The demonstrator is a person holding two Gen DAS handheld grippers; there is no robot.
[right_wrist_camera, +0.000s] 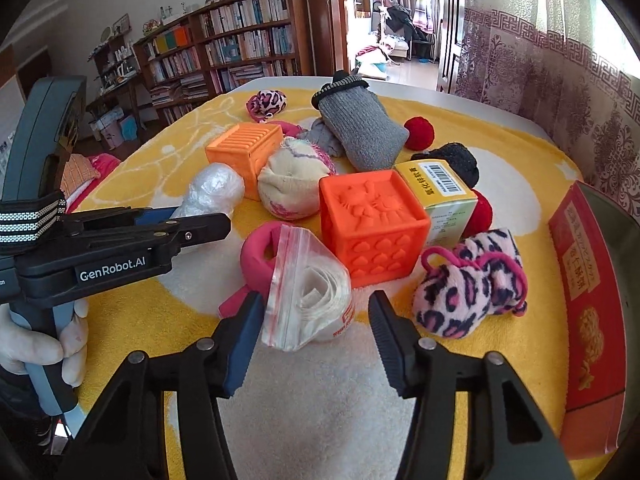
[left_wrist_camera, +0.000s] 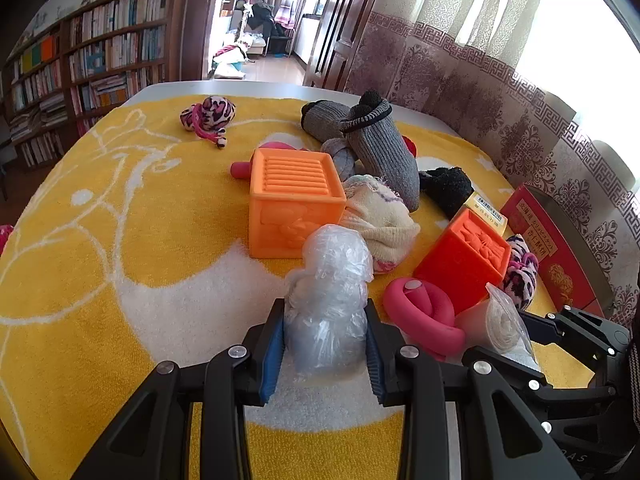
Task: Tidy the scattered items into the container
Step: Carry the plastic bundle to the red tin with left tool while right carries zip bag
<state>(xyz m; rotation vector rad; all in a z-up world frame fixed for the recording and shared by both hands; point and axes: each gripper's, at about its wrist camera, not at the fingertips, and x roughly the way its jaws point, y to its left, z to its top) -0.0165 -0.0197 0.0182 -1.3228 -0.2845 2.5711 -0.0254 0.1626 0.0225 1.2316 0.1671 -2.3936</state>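
My left gripper [left_wrist_camera: 325, 344] is shut on a crumpled clear plastic bag [left_wrist_camera: 330, 296], which rests on the yellow towel; the bag also shows in the right wrist view [right_wrist_camera: 212, 192]. My right gripper [right_wrist_camera: 314, 332] is open, its jaws on either side of a zip bag with white tape [right_wrist_camera: 306, 300], not touching it. The zip bag leans on a pink ring [right_wrist_camera: 262, 258]. The red box container [right_wrist_camera: 588, 300] stands at the right edge of the table. Scattered on the towel are two orange cubes [right_wrist_camera: 372, 224] [left_wrist_camera: 294, 204], a leopard plush [right_wrist_camera: 472, 284] and a cream sock ball [right_wrist_camera: 292, 182].
Grey socks [right_wrist_camera: 360, 132], a black sock [right_wrist_camera: 456, 162], red balls [right_wrist_camera: 419, 133], a yellow carton [right_wrist_camera: 444, 192] and a second leopard plush [left_wrist_camera: 208, 114] lie further back. A curtain hangs at the right, bookshelves stand to the left, beyond the table's rim [left_wrist_camera: 240, 87].
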